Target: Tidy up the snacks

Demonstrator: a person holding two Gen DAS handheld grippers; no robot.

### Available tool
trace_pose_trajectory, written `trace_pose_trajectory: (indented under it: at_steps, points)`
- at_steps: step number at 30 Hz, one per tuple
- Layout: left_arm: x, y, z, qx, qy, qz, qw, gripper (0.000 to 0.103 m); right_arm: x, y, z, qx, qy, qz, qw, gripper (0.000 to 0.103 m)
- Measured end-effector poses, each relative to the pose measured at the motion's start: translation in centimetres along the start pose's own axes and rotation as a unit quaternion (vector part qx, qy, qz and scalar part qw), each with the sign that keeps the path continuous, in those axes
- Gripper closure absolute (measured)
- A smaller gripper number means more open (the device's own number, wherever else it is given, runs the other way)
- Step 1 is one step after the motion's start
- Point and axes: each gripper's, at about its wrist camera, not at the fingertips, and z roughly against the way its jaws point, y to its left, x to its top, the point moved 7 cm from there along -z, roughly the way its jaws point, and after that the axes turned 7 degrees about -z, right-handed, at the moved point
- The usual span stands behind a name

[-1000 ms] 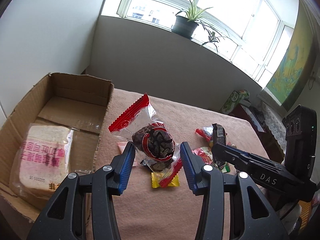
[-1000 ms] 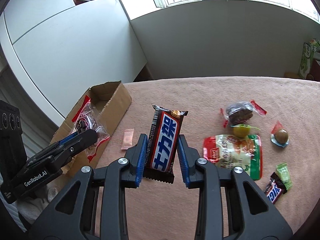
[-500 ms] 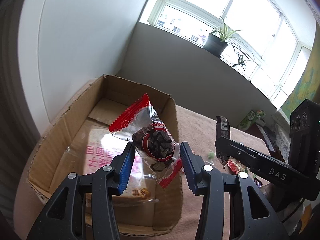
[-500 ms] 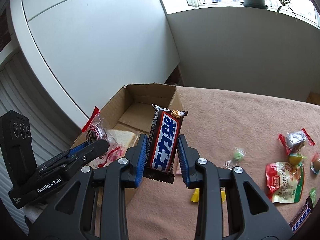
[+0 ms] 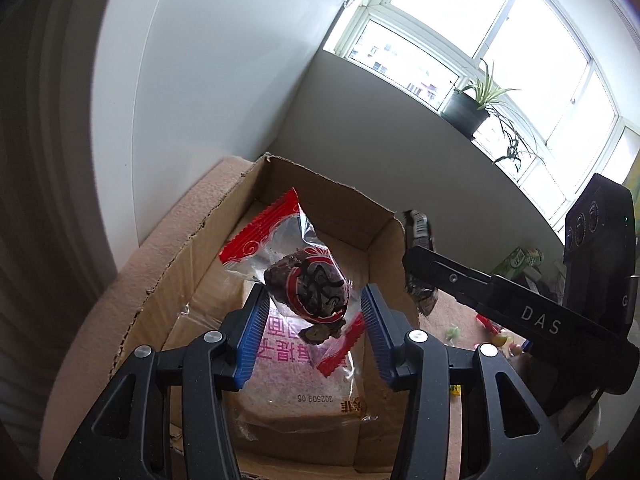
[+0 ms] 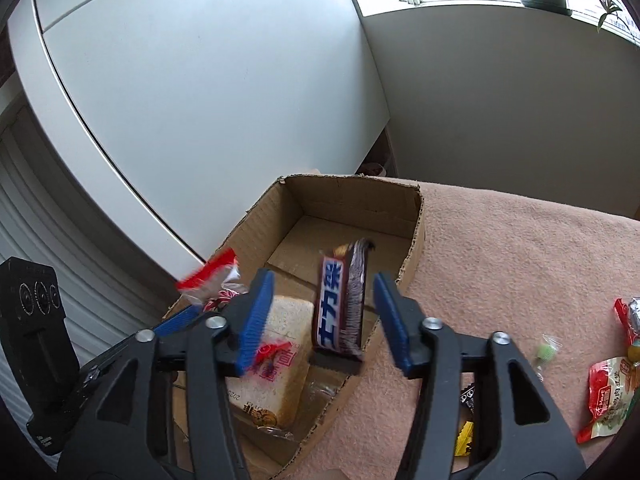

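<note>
Moved: both grippers have travelled from over the snack-strewn cloth to above the cardboard box (image 6: 416, 216); earlier frames showed the bar pinched upright.
Right gripper (image 6: 324, 316): jaws opening, pads clear of the chocolate bar (image 6: 340, 300), which hangs loose between them, long axis near upright, over the box's right side.
Left gripper (image 5: 314, 320): clamped on the red-trimmed snack pouch (image 5: 304, 276), directly above the bread pack (image 5: 296, 376).
Bread pack: flat on the box floor, near end.
Key relation: box lies straight below both; right hand releases first.
Far: potted plant (image 5: 468, 108) on the sill.
</note>
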Motion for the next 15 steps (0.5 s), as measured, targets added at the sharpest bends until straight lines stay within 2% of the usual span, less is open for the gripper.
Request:
trace_pose_trajectory:
  at_steps: [2, 5, 15]
  points:
    - [0.1, 0.2, 0.3, -0.002, -0.004, 0.001, 1.0000, 0.056, 0.2, -0.1, 0.5, -0.003, -0.007, 0.000, 1.000, 0.030]
    - [0.1, 0.4, 0.5, 0.003, -0.007, 0.001, 1.0000, 0.048, 0.2, -0.6, 1.3, -0.004, -0.011, -0.005, 1.000, 0.030]
    - [0.1, -0.7, 0.4, -0.003, -0.005, -0.014, 0.9999, 0.048, -0.3, -2.6, 4.9, -0.031, -0.024, -0.005, 0.999, 0.030]
